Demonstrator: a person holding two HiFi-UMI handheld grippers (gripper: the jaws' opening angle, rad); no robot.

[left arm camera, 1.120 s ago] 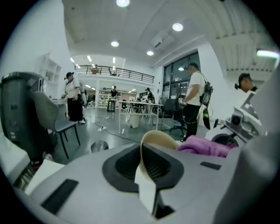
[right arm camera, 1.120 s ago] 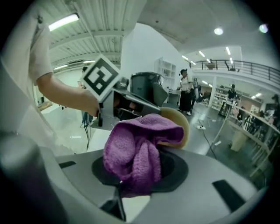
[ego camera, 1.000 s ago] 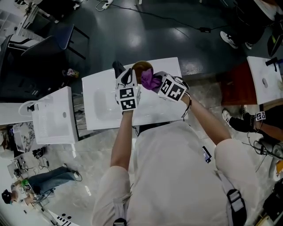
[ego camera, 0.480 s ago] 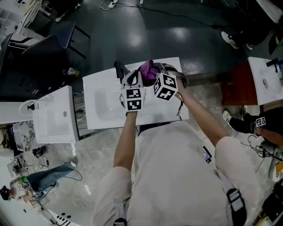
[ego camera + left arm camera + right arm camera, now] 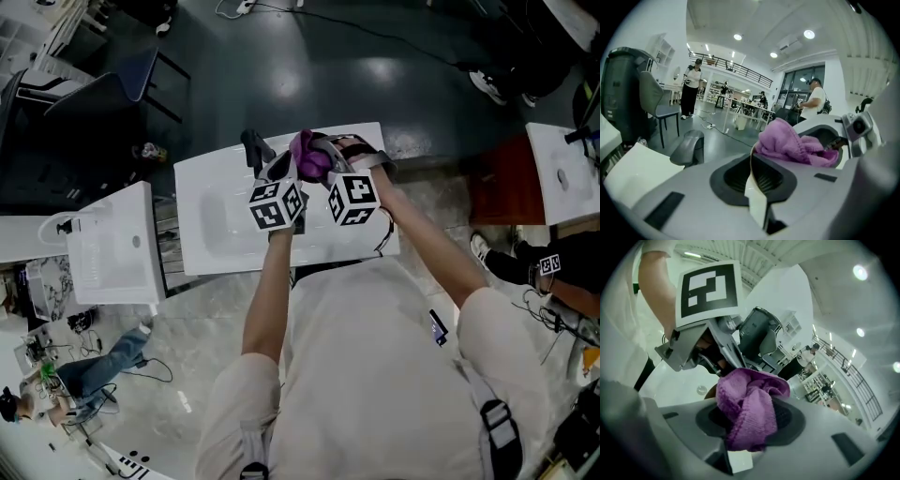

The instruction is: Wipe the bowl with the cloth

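Pinched by its rim in the left hand-held gripper point(image 5: 754, 183): thin-walled brown bowl point(image 5: 751, 161), raised above the white bench point(image 5: 216, 216). Clamped in the right hand-held gripper point(image 5: 750, 427): bunched purple terry cloth point(image 5: 747, 408), against the bowl. Judged mid-wipe; remaining: further passes, set-down.

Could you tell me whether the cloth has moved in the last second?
Yes. The cloth has shifted up the head view, toward the far edge of the white table.
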